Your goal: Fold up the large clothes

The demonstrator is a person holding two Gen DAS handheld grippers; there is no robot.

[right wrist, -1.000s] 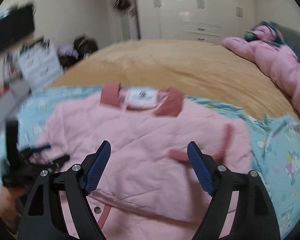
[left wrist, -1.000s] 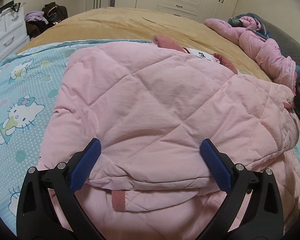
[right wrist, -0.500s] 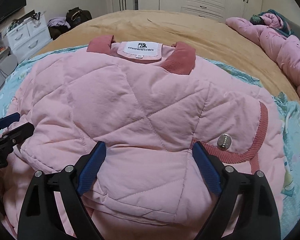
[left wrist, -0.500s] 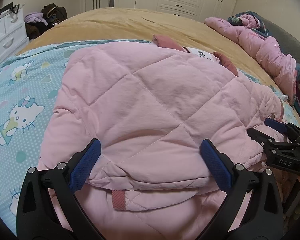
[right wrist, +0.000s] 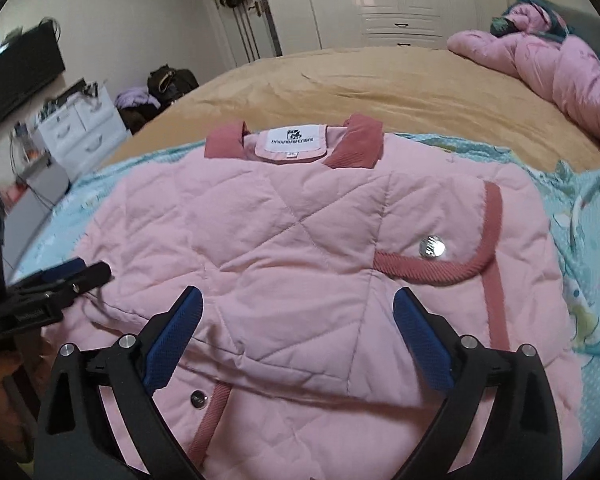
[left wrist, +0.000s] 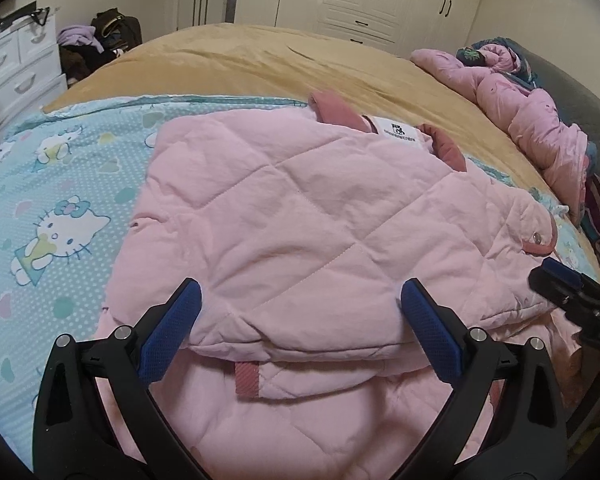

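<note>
- Pink quilted jacket [right wrist: 284, 248] lay folded on the cartoon-print sheet [left wrist: 56, 200] over the tan bedspread [right wrist: 380, 84], collar and white label [right wrist: 290, 145] at the far end.
- Left gripper [left wrist: 300, 300] hovered over the jacket's near fold, jaws spread wide, nothing gripped.
- Right gripper [right wrist: 298, 306] likewise above the near edge, jaws opening, gripping nothing.
- Snap button [right wrist: 431, 248] showed on the right flap.
- Pink bedding [left wrist: 532, 112] bunched at far right.

Pink quilted jacket [right wrist: 300, 240], cartoon-cat turquoise sheet [left wrist: 60, 184]
</note>
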